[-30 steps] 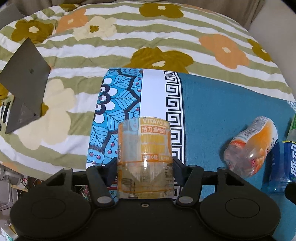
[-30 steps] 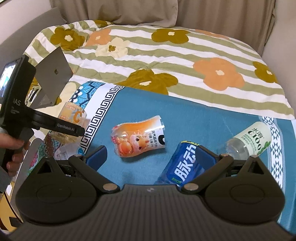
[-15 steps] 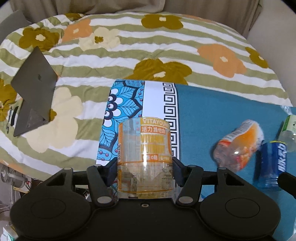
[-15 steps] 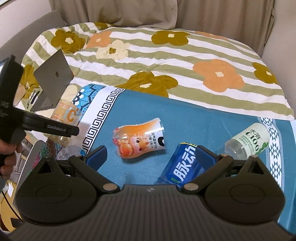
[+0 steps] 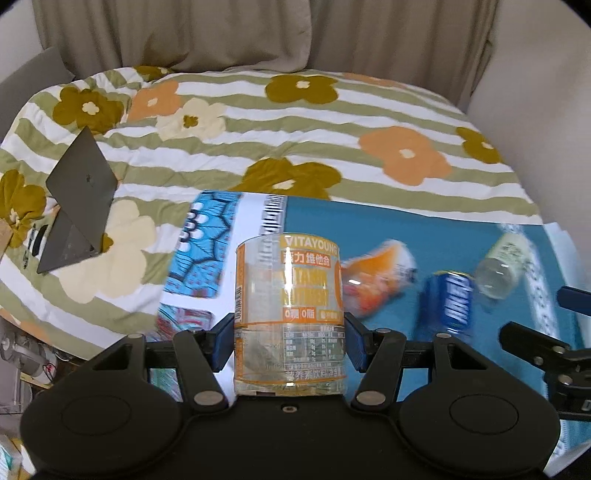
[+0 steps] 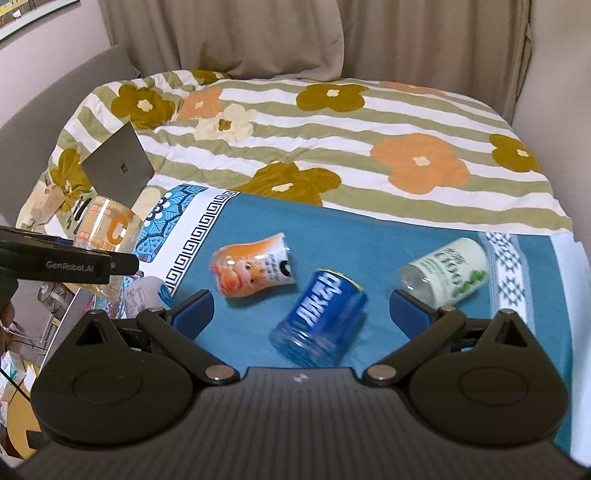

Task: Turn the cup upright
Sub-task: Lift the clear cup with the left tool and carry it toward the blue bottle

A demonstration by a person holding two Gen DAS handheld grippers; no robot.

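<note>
My left gripper (image 5: pixel 290 343) is shut on a clear cup with an orange label (image 5: pixel 290 314), held upright above the left end of the blue cloth (image 5: pixel 388 225). The same cup (image 6: pixel 107 229) shows in the right wrist view, above the cloth's patterned edge. My right gripper (image 6: pixel 301 308) is open and empty over a blue cup (image 6: pixel 319 314) that lies on its side. An orange cartoon cup (image 6: pixel 255 271) and a white-green cup (image 6: pixel 448 271) also lie on their sides on the cloth.
A grey laptop (image 6: pixel 118 170) stands half open on the flowered striped blanket (image 6: pixel 332 122) at the left. Curtains (image 6: pixel 295 33) hang behind the bed. A small white pack (image 6: pixel 146 295) lies at the cloth's left edge. Clutter shows below the bed's left side.
My left gripper has lifted and tilted back with the orange-label cup, so more of the bed and curtains shows. My right gripper has drawn back and raised slightly, still open.
</note>
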